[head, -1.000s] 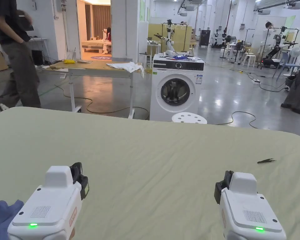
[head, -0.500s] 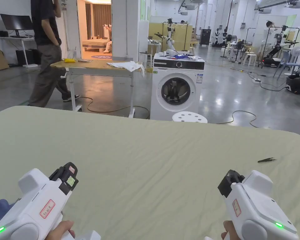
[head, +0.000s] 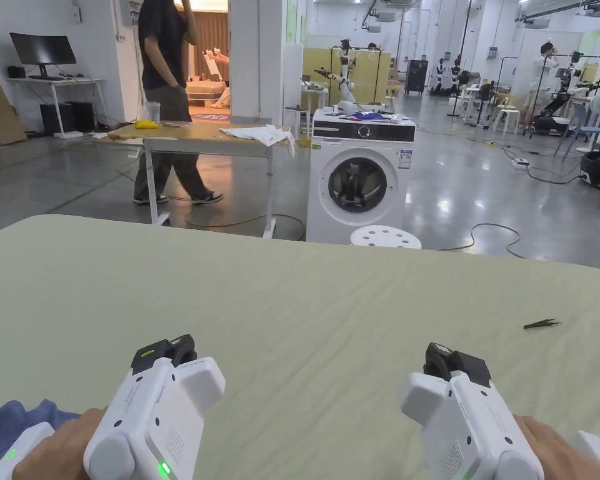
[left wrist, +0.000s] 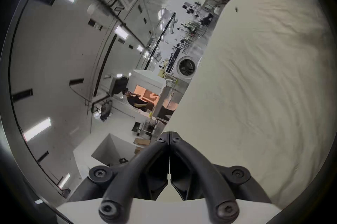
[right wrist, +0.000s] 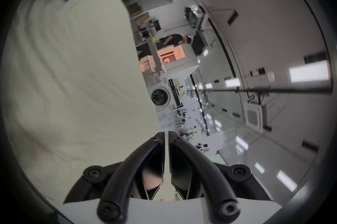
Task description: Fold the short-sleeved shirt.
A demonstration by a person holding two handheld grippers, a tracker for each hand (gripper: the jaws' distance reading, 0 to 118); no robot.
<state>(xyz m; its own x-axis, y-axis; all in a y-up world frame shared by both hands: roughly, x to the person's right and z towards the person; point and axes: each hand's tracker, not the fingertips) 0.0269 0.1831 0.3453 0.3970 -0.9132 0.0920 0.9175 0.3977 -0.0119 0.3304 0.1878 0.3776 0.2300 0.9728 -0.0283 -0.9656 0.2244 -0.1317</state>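
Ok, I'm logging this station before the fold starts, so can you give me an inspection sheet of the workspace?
Surface: pale green cloth-covered table, lightly wrinkled.
Job's things: crumpled blue fabric at the near left edge, partly out of frame; probably the shirt.
Clutter: small dark thin object at far right.
Grippers: left gripper shut, empty; right gripper shut, empty; both above the table.
Cables: black floor cable beyond the table.
Surroundings: white washing machine, white round stool, walking person.

Shirt (head: 5, 422) at table's (head: 305, 294) near-left corner
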